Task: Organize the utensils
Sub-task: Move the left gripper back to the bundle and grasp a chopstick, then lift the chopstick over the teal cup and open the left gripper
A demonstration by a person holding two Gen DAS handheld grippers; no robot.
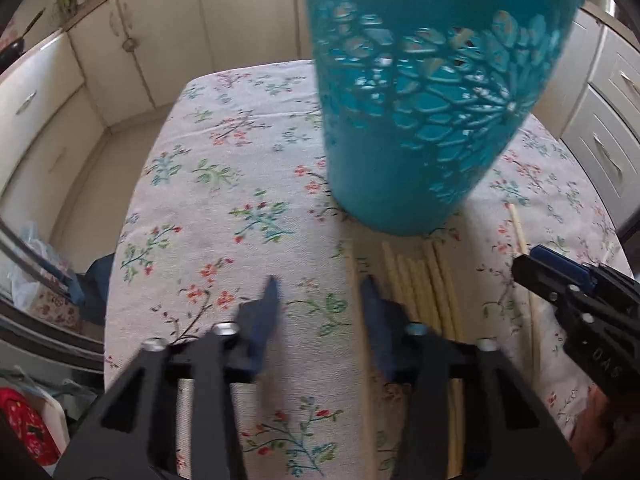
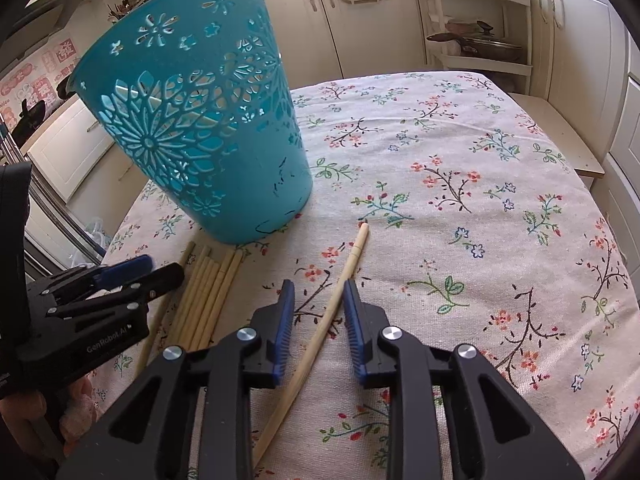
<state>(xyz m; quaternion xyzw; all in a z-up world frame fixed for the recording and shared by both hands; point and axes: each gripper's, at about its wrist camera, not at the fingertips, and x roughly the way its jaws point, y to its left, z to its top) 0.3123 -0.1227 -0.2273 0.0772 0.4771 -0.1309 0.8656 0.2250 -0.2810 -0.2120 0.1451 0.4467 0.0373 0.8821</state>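
A teal perforated plastic basket (image 1: 424,92) stands on the floral tablecloth; it also shows in the right wrist view (image 2: 200,128). A bundle of several pale wooden chopsticks (image 1: 424,280) lies in front of it, also in the right wrist view (image 2: 208,288). My left gripper (image 1: 322,286) is open, low over the cloth, with one chopstick (image 1: 354,280) by its right finger. One lone chopstick (image 2: 344,280) lies between the open fingers of my right gripper (image 2: 318,286). The right gripper shows in the left wrist view (image 1: 536,268); the left gripper shows in the right wrist view (image 2: 156,268).
The table (image 2: 480,168) carries a floral cloth. Cream kitchen cabinets (image 1: 132,40) surround it. A shelf rack with a lidded pan (image 2: 480,46) stands behind the table. Bags and clutter (image 1: 28,280) sit on the floor at the left.
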